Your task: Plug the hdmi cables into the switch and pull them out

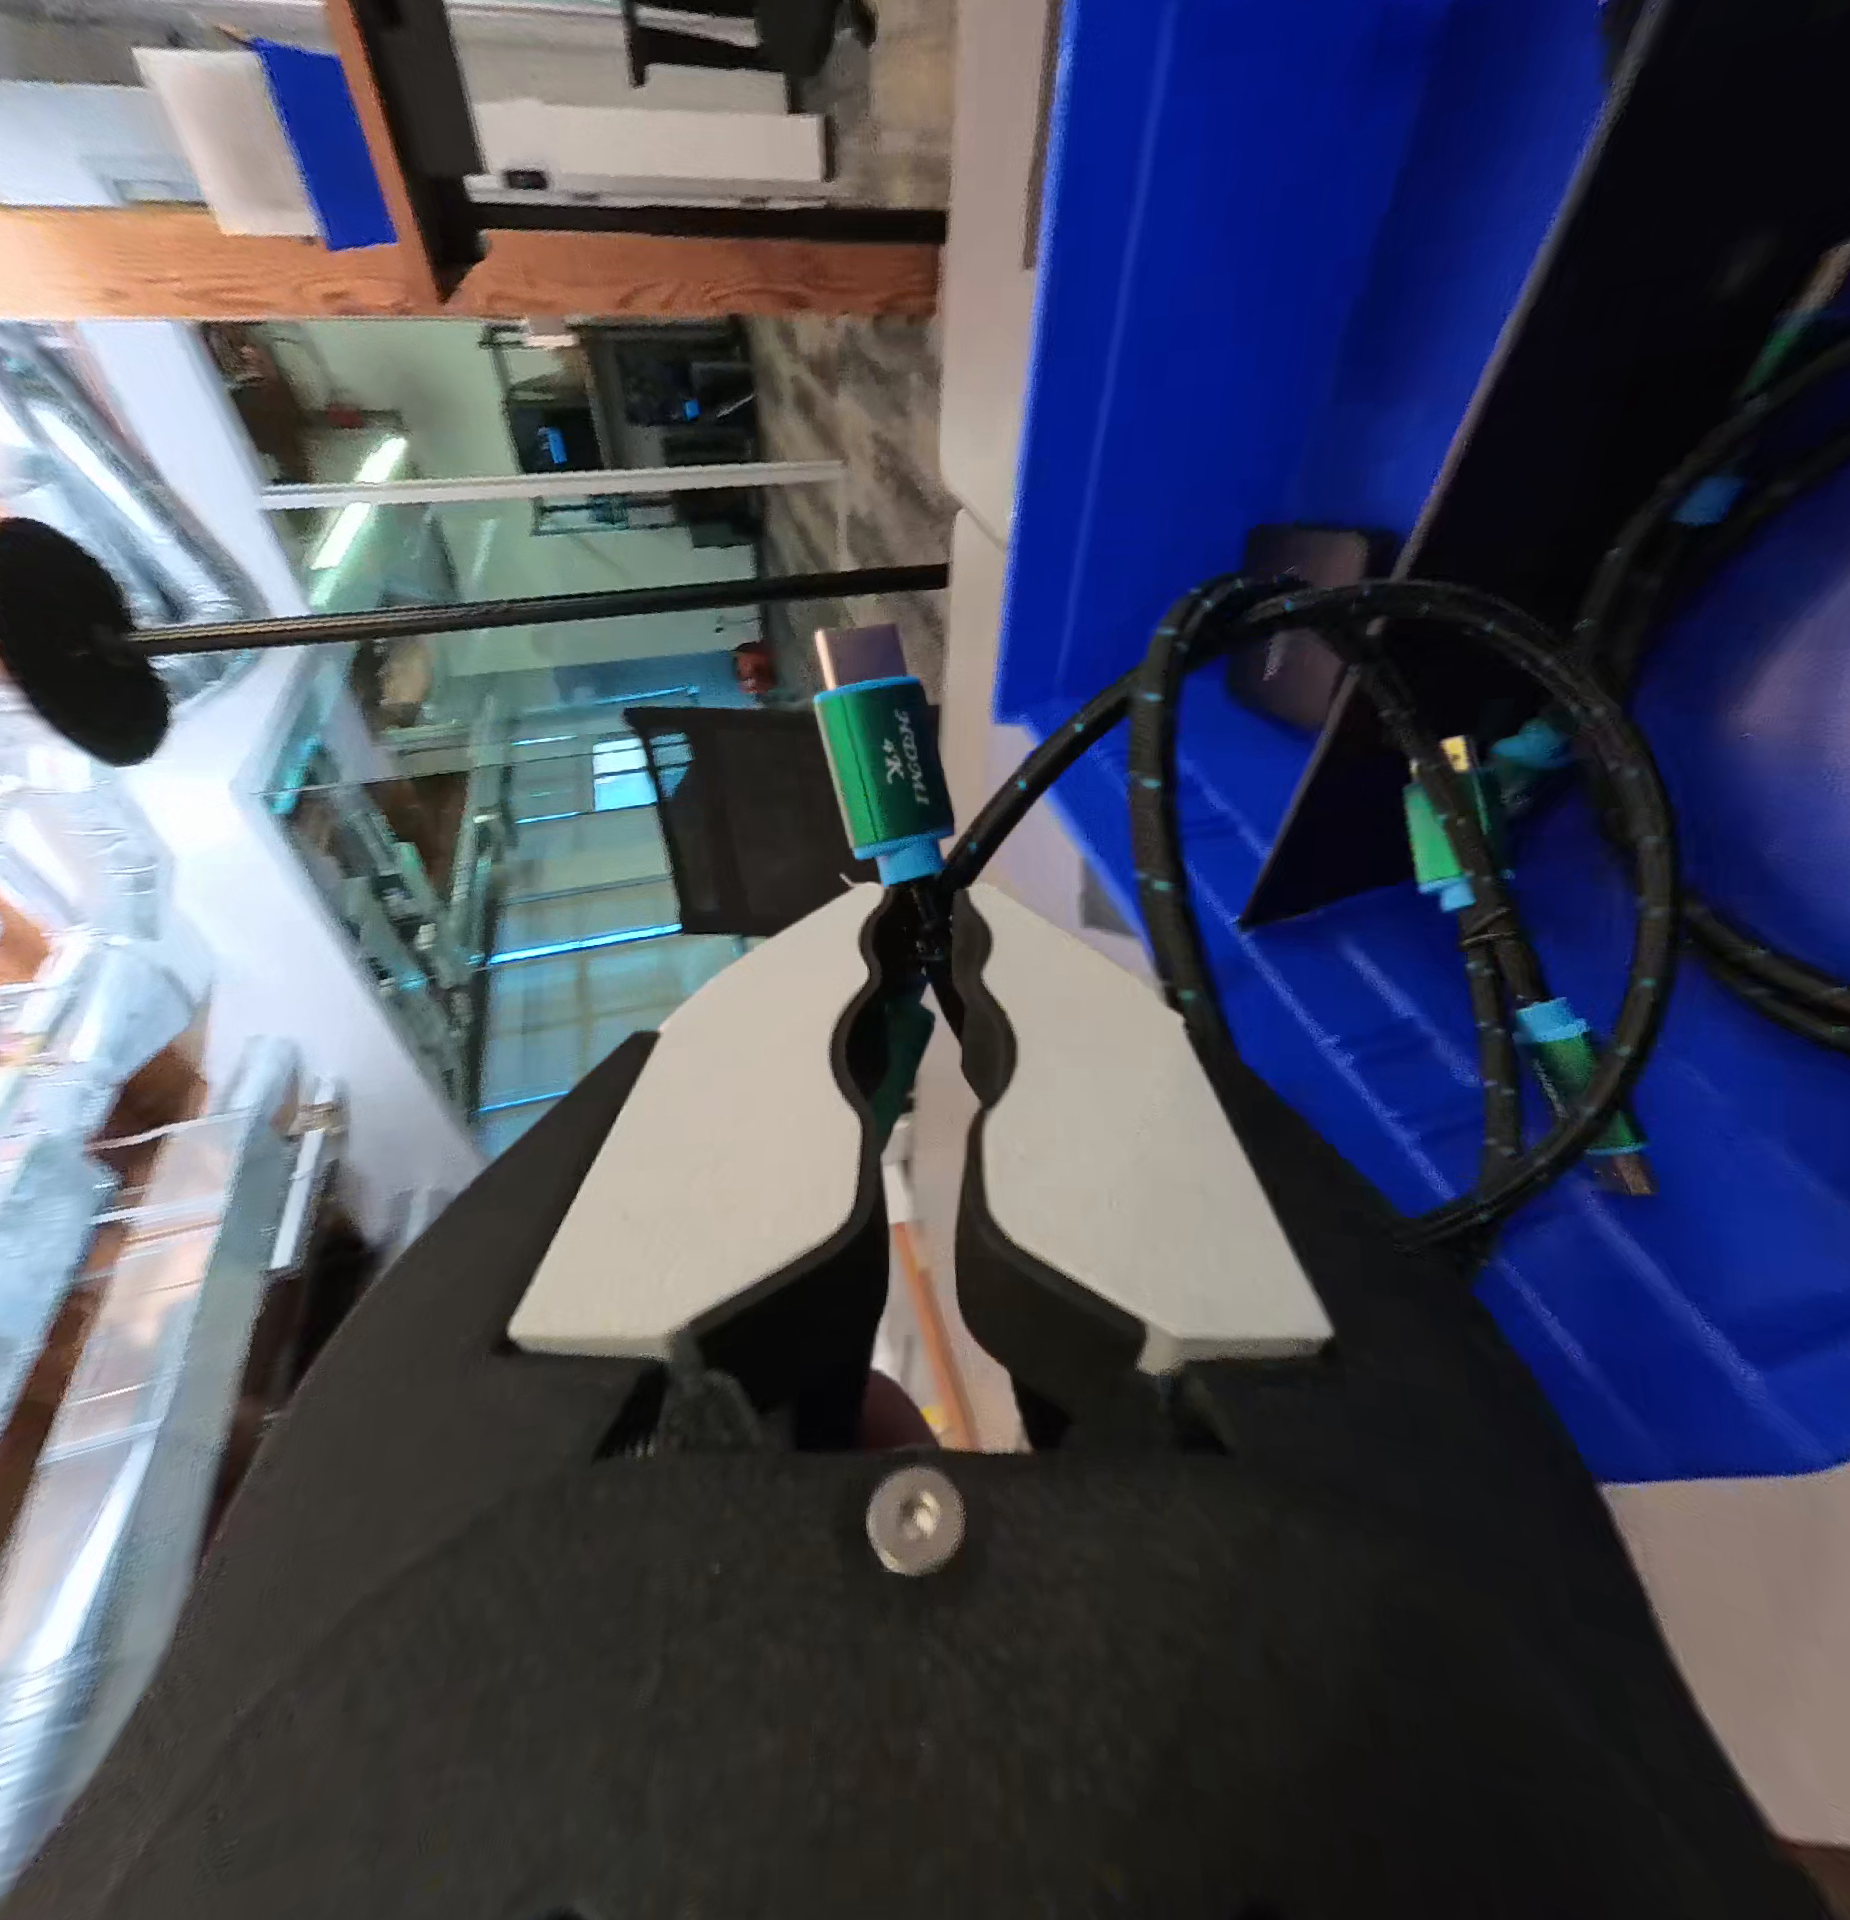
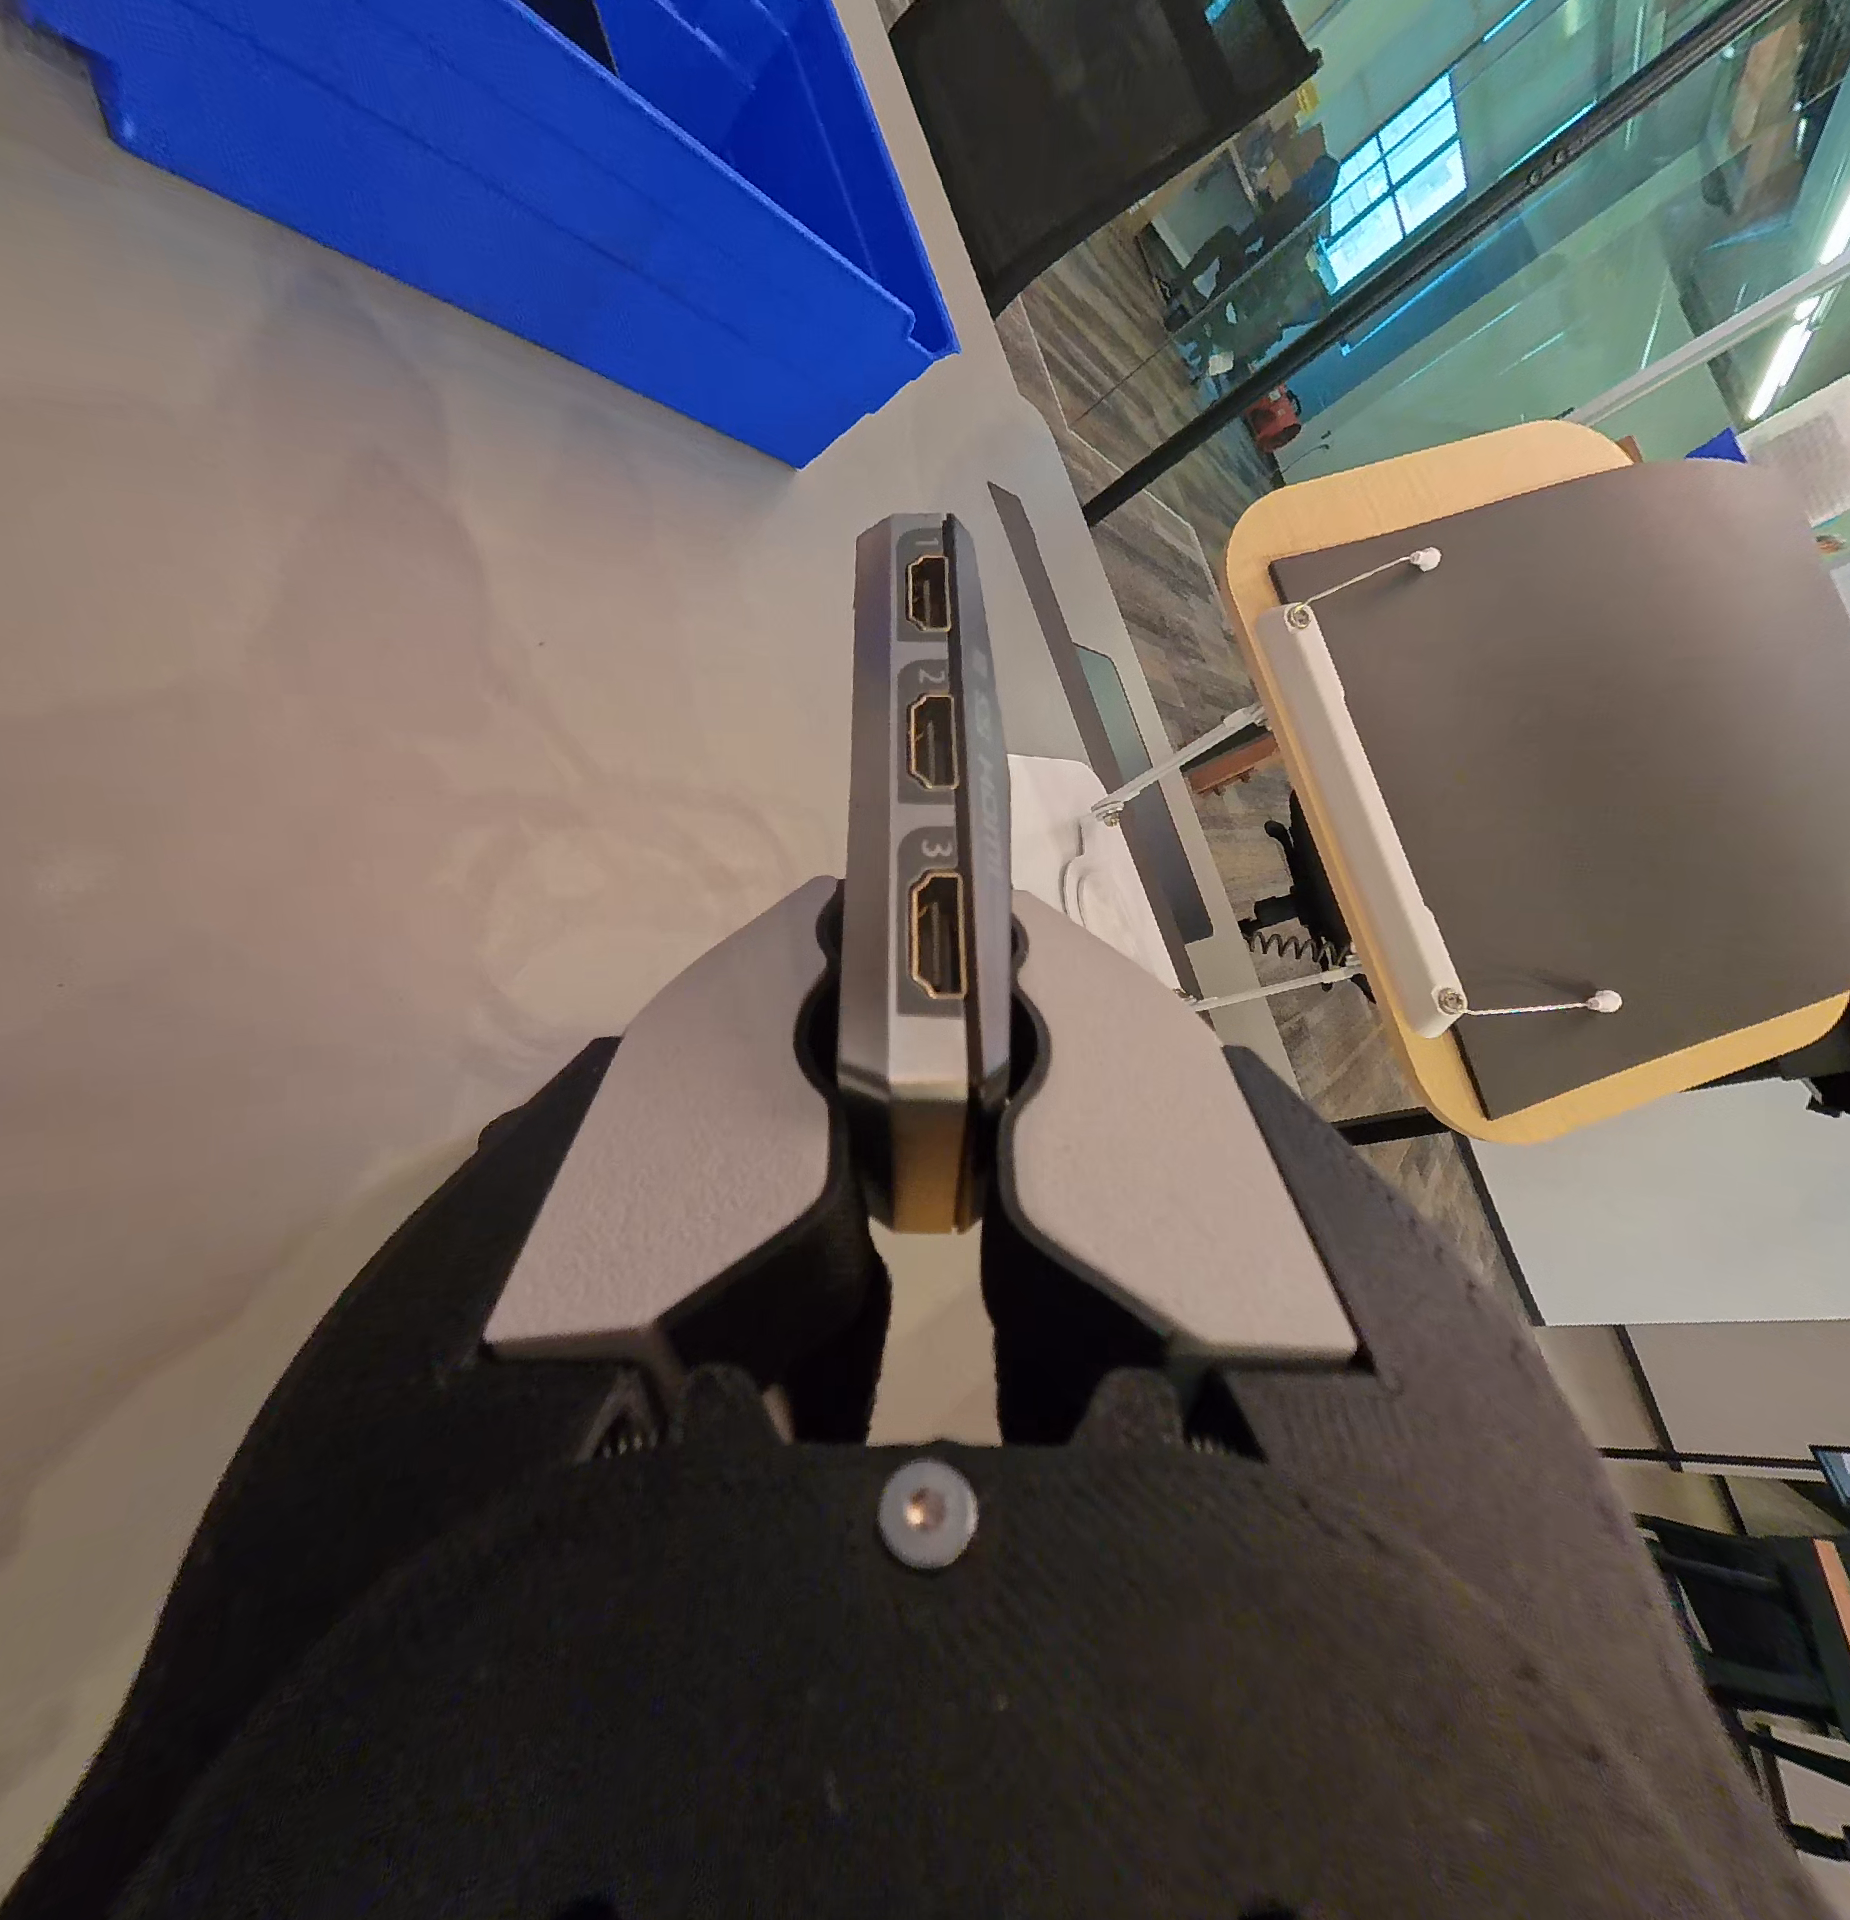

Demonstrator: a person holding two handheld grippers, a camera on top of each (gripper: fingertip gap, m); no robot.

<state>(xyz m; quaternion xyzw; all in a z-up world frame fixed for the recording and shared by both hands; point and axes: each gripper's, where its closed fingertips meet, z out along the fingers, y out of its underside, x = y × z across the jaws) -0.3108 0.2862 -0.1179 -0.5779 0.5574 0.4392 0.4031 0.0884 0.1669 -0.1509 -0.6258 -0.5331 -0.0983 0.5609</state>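
In the left wrist view my left gripper (image 1: 921,914) is shut on a black braided HDMI cable (image 1: 1046,774) just behind its green plug (image 1: 879,769). The plug's metal tip points forward into the air. The cable loops back into a blue bin (image 1: 1679,1299). Other green-ended cables (image 1: 1544,1049) lie coiled in that bin. In the right wrist view my right gripper (image 2: 921,935) is shut on a flat grey HDMI switch (image 2: 926,831), held on edge above the table. Its three gold-lined ports face me and all are empty.
A pale table (image 2: 329,779) lies under the right gripper, with the blue bin (image 2: 547,229) at its far left. A dark divider panel (image 1: 1523,468) stands inside the bin. Beyond the table edge are a wood-rimmed chair (image 2: 1586,790) and glass office walls. Some 40 cm of space lies between my two pairs of fingers.
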